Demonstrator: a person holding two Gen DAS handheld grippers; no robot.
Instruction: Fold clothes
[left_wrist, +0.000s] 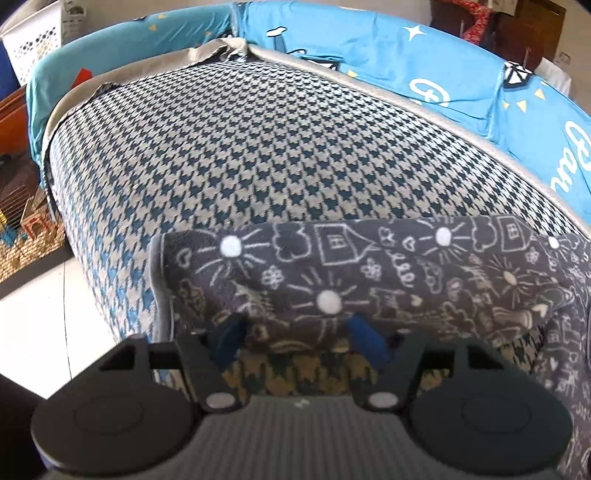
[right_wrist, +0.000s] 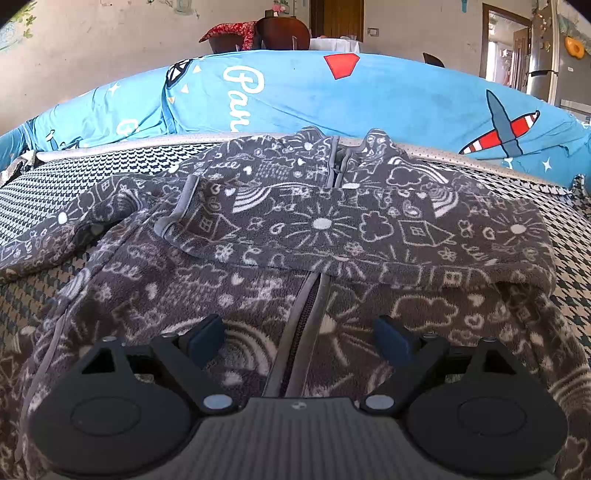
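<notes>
The grey printed jacket (left_wrist: 369, 280) is cut off by the right edge in the left wrist view. The right gripper (right_wrist: 299, 336) covers its lower zipper part. White lettering (left_wrist: 576, 155) on the blue cover (left_wrist: 369, 55) is cut too.

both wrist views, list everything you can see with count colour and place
fleece jacket: one, dark grey with white doodle print, zip front, spread on the sofa seat, one sleeve folded across the chest
sofa seat cover: one, navy and beige houndstooth, under the jacket
back cushions: several, bright blue with cartoon prints, behind the seat
laundry basket: one, white, perforated, far left on the floor side
left hand-held gripper: black with blue fingers, open, at the jacket's edge
right hand-held gripper: same colours, open, over the zip
</notes>
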